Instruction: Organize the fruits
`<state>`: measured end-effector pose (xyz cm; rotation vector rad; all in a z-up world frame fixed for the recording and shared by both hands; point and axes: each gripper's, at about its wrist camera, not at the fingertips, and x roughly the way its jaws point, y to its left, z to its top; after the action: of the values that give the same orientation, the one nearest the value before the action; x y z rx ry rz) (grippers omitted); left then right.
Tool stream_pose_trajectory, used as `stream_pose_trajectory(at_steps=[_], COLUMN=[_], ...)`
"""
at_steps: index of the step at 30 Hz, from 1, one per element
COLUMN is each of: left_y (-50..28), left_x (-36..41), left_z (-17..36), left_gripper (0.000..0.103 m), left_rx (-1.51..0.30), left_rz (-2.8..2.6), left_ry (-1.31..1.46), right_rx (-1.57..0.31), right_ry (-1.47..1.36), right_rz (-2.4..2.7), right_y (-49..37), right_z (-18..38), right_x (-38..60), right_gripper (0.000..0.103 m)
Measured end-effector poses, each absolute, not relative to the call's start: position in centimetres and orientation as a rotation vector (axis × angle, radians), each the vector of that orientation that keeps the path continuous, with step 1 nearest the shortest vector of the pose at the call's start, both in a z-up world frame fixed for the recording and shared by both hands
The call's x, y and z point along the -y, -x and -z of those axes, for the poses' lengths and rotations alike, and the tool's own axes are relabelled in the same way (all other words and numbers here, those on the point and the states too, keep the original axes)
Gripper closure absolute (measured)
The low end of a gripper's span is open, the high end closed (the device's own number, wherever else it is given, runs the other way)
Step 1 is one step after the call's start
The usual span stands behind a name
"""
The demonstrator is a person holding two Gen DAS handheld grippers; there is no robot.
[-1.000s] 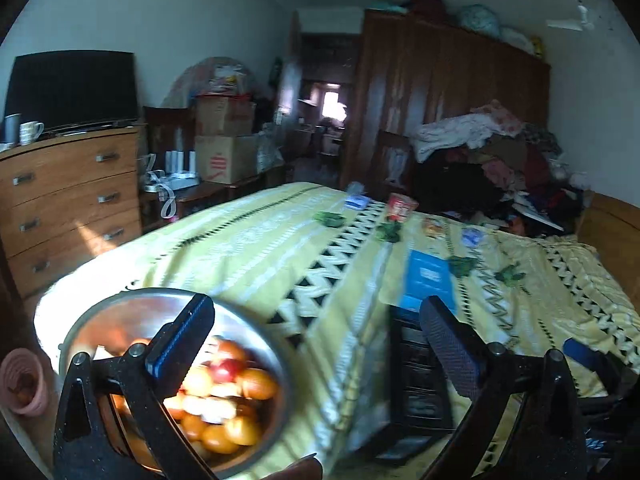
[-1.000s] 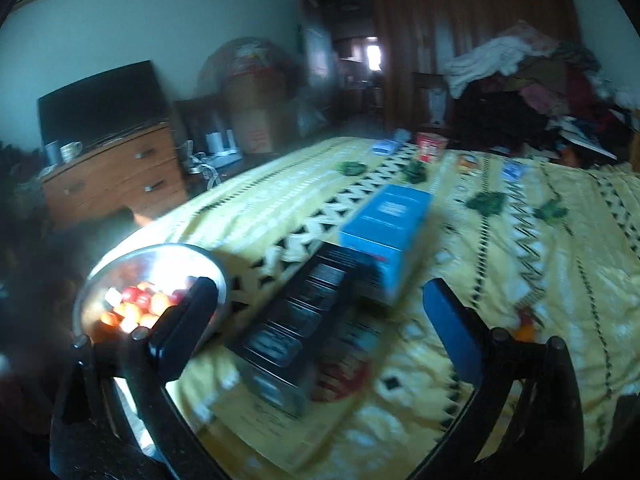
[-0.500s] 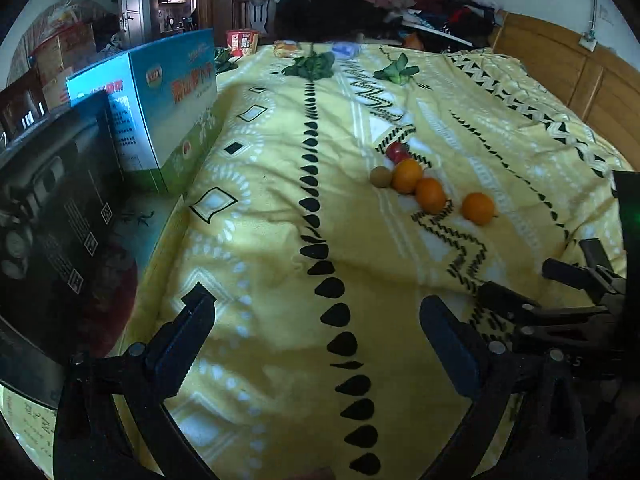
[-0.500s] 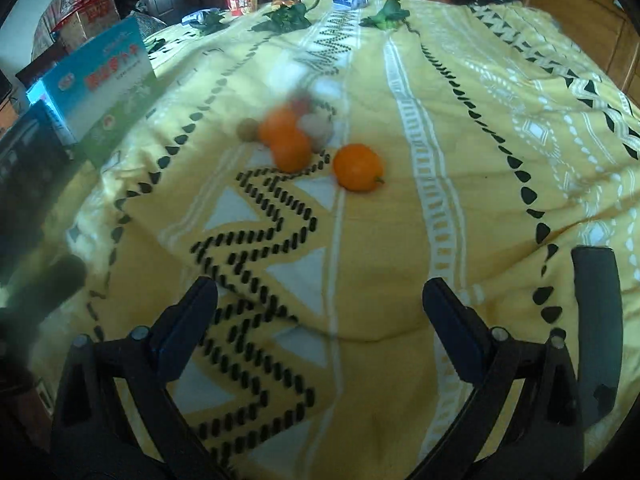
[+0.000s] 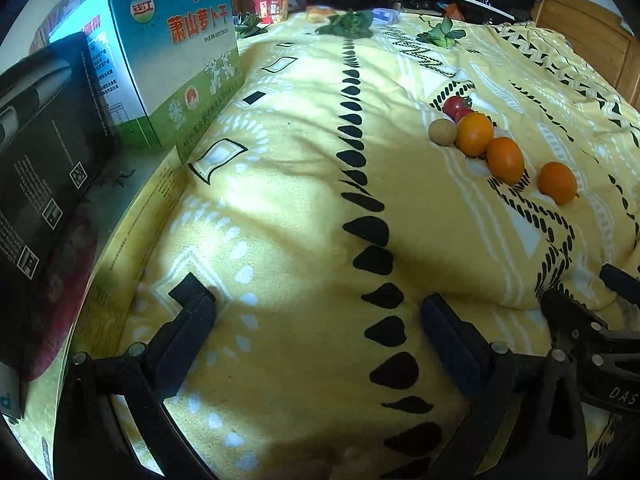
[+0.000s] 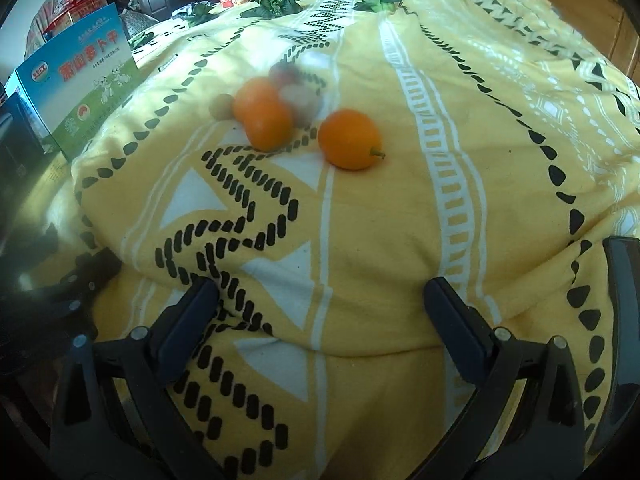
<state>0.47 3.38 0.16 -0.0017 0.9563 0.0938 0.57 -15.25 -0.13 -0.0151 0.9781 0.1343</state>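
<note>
Several small fruits lie in a row on the yellow patterned bedspread (image 5: 304,184): a red tomato (image 5: 456,106), a tan round fruit (image 5: 442,132) and three oranges (image 5: 505,160). In the right wrist view the nearest orange (image 6: 349,139) lies apart from the others (image 6: 264,114), and a blurred smear hides part of the cluster. My left gripper (image 5: 316,320) is open and empty, low over the bedspread, left of the fruit. My right gripper (image 6: 320,312) is open and empty, short of the nearest orange. The right gripper also shows at the left wrist view's right edge (image 5: 592,320).
A blue and green carton (image 5: 176,52) and a black box (image 5: 40,152) stand on the left of the bed. Leafy greens (image 5: 348,24) and small packets (image 5: 272,8) lie at the far end. A wooden bed frame (image 5: 592,28) runs along the right.
Both views have swung from the room and the steel bowl of fruit to the bedspread. Since half a second ago both grippers have come lower and closer to the row of fruit.
</note>
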Motion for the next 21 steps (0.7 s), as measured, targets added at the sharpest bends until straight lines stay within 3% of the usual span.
stream_pose_trajectory(at_steps=[21], left_y=[-0.80], left_x=[-3.35], left_z=[0.41], left_gripper=[0.000], left_rx=[-0.952], left_rz=[-0.091], left_ry=[0.003], right_rx=[-0.960], right_ry=[0.010], right_rz=[-0.139], right_y=[-0.74], right_z=[0.31], right_x=[15.26], right_gripper=[0.000])
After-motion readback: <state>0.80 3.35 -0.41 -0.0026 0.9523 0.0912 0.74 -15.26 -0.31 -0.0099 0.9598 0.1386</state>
